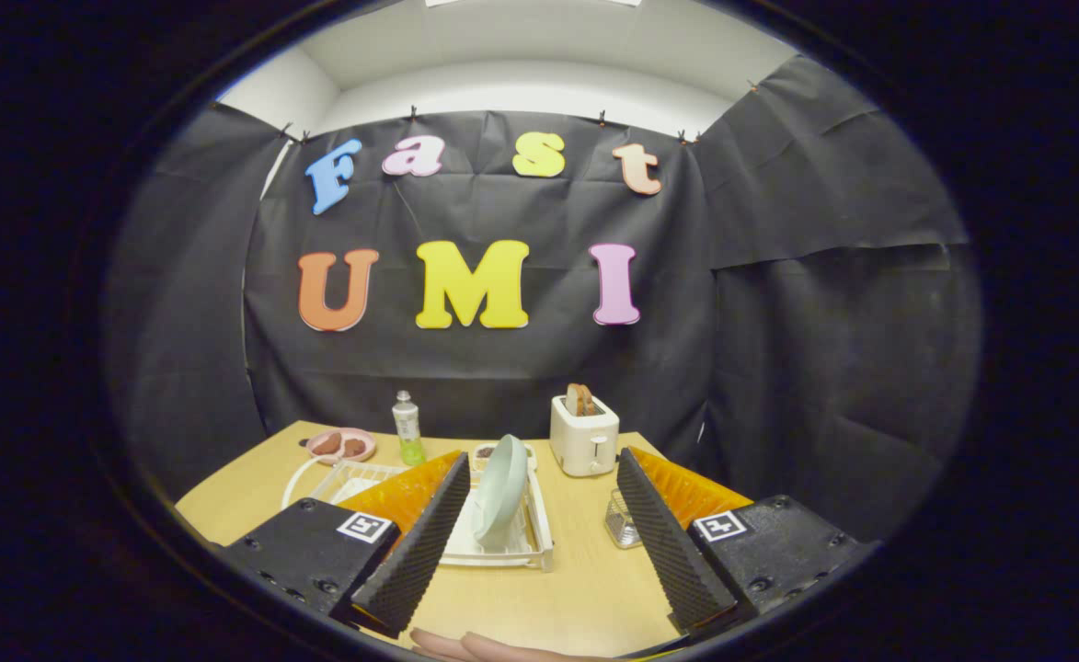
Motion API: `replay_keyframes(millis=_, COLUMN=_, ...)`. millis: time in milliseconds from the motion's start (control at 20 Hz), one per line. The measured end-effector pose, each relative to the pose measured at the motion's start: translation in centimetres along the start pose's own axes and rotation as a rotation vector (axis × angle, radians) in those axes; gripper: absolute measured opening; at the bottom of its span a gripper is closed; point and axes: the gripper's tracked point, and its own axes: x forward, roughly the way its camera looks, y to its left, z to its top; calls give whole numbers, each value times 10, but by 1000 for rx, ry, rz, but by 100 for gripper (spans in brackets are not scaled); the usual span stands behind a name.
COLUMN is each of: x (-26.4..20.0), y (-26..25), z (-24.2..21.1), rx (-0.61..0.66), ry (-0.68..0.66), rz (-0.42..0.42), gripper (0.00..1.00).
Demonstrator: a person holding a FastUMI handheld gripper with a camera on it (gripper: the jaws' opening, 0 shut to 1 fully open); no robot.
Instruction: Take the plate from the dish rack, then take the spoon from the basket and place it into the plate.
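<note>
Pale green plate point(500, 489) upright in dish rack point(511, 544), beyond wide-spread gripper point(539, 464)

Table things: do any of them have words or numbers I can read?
Bottle: label too small to read.
Toaster: no writing seen.
Square marker by the fingers: a pattern, no words.
Gripper: fingers open, plate ahead between them.
</note>
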Motion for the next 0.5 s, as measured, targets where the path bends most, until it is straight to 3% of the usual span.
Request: replay_keyframes(millis=500, x=166, y=35, z=-10, rx=-50, ry=376, rz=15, gripper=100)
